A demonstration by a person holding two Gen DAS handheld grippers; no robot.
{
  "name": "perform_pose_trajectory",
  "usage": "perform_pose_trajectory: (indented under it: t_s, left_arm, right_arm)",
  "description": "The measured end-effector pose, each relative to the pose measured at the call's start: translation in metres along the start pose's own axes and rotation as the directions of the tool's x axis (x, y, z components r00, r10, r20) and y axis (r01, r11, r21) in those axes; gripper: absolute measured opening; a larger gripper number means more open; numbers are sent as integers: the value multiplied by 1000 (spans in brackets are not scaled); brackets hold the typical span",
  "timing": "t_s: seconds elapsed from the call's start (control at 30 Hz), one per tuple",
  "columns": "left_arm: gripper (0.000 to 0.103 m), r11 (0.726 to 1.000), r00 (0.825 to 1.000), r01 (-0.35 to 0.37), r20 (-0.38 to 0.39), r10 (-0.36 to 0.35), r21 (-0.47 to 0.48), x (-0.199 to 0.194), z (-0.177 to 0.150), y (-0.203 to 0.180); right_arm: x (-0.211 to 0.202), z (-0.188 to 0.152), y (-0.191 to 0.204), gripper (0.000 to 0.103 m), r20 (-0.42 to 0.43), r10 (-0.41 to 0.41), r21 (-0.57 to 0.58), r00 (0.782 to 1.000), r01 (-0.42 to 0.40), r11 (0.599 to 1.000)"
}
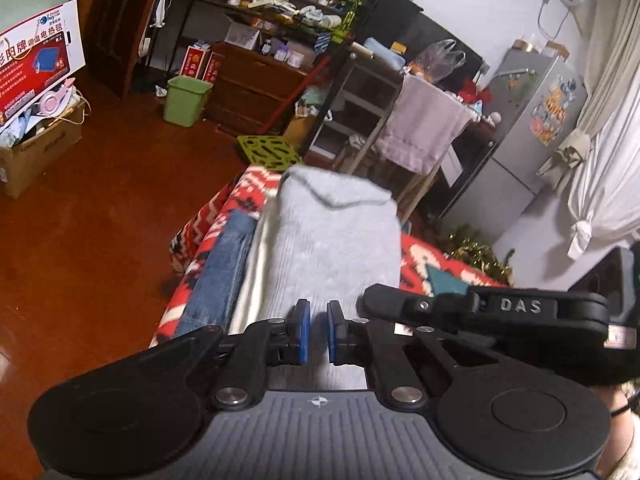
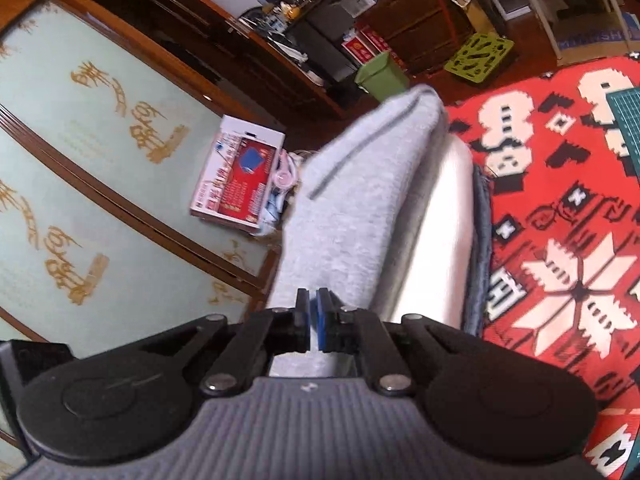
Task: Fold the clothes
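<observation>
A light grey knit garment (image 1: 336, 240) (image 2: 352, 208) stretches forward from both grippers, lifted over a stack. My left gripper (image 1: 319, 332) is shut on its near edge, with fabric between the blue pads. My right gripper (image 2: 313, 320) is pinched shut on the same edge; its black body (image 1: 520, 308) shows close to the right in the left wrist view. Under the grey garment lie a cream garment (image 1: 252, 280) (image 2: 436, 232) and folded blue jeans (image 1: 224, 272) (image 2: 480, 248). All rest on a red patterned blanket (image 1: 420, 264) (image 2: 560, 200).
Red-brown wood floor lies left of the blanket. A green bin (image 1: 186, 100) (image 2: 382, 76), a cardboard box (image 1: 36, 152) and a lime perforated stool (image 1: 268, 152) (image 2: 484, 54) stand on it. A towel rack (image 1: 424, 128) and a grey fridge (image 1: 532, 120) are beyond.
</observation>
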State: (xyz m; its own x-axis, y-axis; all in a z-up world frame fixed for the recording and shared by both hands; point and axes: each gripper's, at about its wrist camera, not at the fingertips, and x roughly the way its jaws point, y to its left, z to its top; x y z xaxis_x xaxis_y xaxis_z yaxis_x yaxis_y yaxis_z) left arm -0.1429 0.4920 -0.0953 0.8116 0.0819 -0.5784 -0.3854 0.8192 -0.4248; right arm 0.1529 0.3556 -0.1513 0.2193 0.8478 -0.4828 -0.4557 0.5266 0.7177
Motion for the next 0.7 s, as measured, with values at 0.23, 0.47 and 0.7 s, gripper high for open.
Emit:
perform_pose_trajectory:
  t_s: [0.23, 0.47, 0.7]
  left_arm:
    - [8, 999, 999, -37, -30, 37, -5, -14, -22, 7]
    - [8, 999, 999, -41, -24, 41, -15, -40, -33, -8]
    - [16, 998, 998, -57, -17, 57, 23, -68, -51, -50]
  right_arm:
    - [-12, -17, -7, 6, -32, -1, -23, 999, 0, 1000]
    - [-55, -34, 5, 13, -46, -22, -97, 999, 17, 995]
    - [-109, -53, 29, 31, -48, -119, -286, 992, 101, 953]
